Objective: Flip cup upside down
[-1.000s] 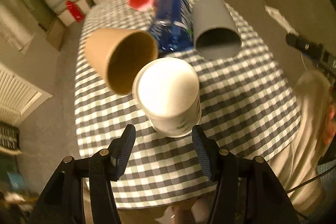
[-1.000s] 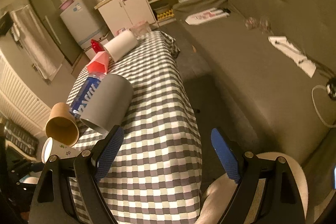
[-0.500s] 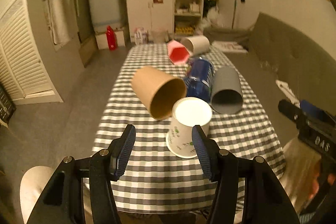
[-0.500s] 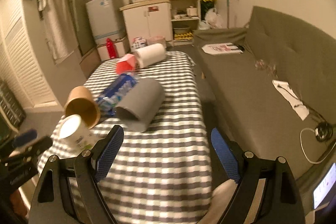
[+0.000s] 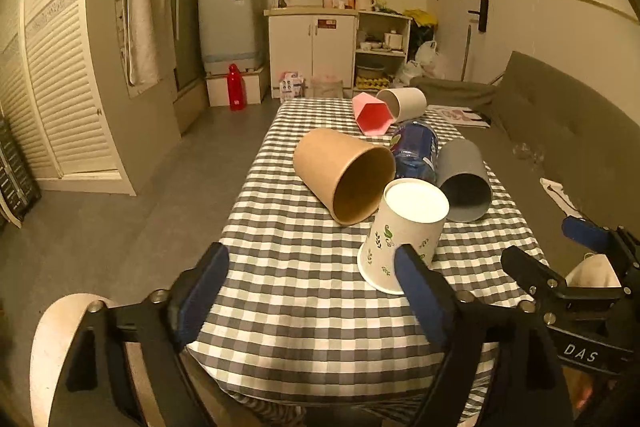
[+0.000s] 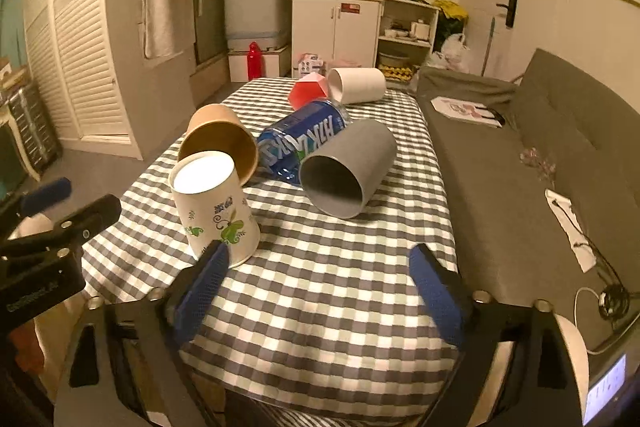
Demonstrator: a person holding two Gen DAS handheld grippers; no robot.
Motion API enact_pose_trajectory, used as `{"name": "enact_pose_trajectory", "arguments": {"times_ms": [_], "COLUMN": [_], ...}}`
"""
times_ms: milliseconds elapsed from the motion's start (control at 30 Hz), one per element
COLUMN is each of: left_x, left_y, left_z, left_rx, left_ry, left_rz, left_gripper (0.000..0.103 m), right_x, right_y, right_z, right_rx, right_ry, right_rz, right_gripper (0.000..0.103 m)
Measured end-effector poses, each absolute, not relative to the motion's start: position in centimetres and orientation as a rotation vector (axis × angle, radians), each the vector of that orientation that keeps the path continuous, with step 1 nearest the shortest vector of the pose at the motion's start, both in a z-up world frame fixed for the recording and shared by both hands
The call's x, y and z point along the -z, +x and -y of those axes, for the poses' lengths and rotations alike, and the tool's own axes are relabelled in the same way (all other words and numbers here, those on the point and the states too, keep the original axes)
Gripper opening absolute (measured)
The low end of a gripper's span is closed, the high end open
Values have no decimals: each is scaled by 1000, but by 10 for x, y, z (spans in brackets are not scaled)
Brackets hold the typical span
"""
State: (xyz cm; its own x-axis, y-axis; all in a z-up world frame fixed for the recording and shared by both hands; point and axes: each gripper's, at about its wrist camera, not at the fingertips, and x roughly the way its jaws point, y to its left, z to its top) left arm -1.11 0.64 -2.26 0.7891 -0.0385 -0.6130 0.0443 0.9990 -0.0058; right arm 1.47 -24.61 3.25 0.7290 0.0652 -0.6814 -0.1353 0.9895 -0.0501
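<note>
The checked worktop (image 5: 304, 291) carries everything. Lying on their sides toward twelve o'clock from the paper cup are a brown paper cup (image 5: 344, 175), a grey cup (image 5: 464, 179), a blue bottle (image 5: 414, 151), a white cup (image 5: 404, 103) and a pink cup (image 5: 370, 115). The white leaf-printed paper cup (image 5: 404, 231) stands rim-down, base up, near the front edge, so the flip looks done. The left tool (image 5: 312, 291) gapes wide and empty, the cup at its two o'clock; the right tool (image 6: 320, 287) is likewise wide and empty, the cup at its ten o'clock. Only withdrawal seems left.
</note>
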Motion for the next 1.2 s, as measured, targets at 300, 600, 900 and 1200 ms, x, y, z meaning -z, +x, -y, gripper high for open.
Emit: {"name": "enact_pose_trajectory", "arguments": {"times_ms": [300, 600, 900, 1200], "left_x": [23, 23, 23, 21], "left_y": [-9, -10, -11, -12], "left_z": [-8, -8, -7, -9], "left_rx": [40, 30, 20, 4], "left_ry": [-9, -5, 4, 1], "left_rz": [-683, -686, -680, -669], "left_gripper": [93, 94, 94, 94], "right_x": [-35, -36, -36, -36], "right_y": [8, 6, 6, 6], "right_z": [246, 252, 251, 251], "right_rx": [-110, -105, -108, -102], "right_ry": [-98, -82, -83, -89], "right_rz": [-734, -735, -737, -743], "right_gripper": [103, 103, 103, 103]}}
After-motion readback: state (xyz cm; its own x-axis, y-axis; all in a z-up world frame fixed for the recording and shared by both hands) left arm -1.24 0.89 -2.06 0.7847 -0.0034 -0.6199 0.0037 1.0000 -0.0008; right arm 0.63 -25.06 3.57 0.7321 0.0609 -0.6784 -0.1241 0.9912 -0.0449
